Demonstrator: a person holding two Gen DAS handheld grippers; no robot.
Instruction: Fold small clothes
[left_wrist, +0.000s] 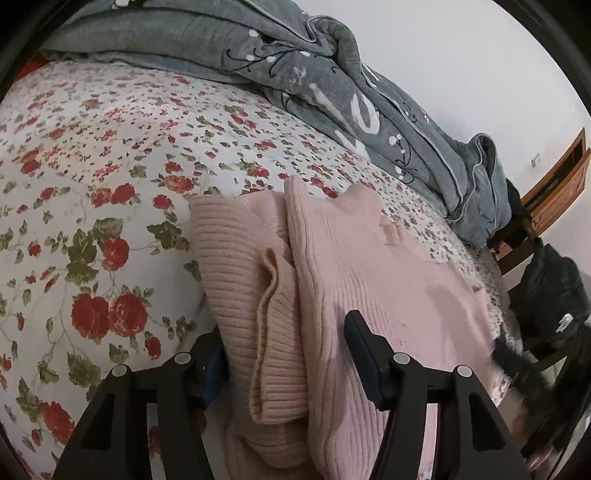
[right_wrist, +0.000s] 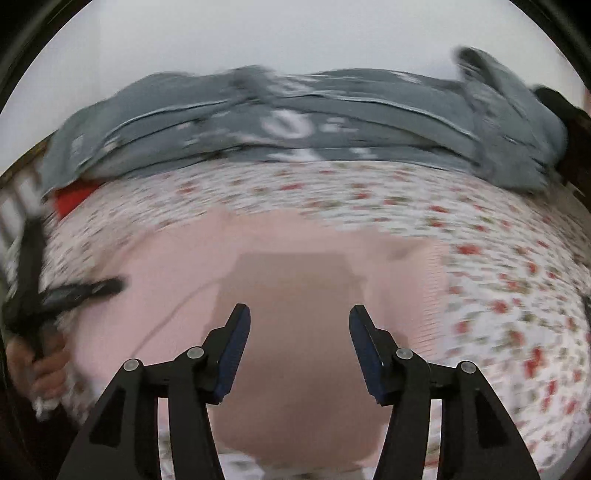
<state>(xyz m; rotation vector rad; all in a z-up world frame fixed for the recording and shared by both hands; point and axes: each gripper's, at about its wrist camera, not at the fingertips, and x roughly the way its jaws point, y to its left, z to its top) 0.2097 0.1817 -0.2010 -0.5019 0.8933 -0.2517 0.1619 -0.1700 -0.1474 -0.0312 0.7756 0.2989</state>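
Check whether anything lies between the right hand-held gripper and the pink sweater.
Nothing visible does. The right hand-held gripper stands open directly over the pink sweater, with only air between. The grey quilt lies far back on the bed.

The grey quilt (left_wrist: 332, 92), at the upper right of the left wrist view, carries large white letters; they are folded into the creases, and only a shape like an "O" can be made out. In the right wrist view the same white print is too blurred to read. A small white logo sits on the black bag (left_wrist: 554, 295) at the right edge, unreadable.
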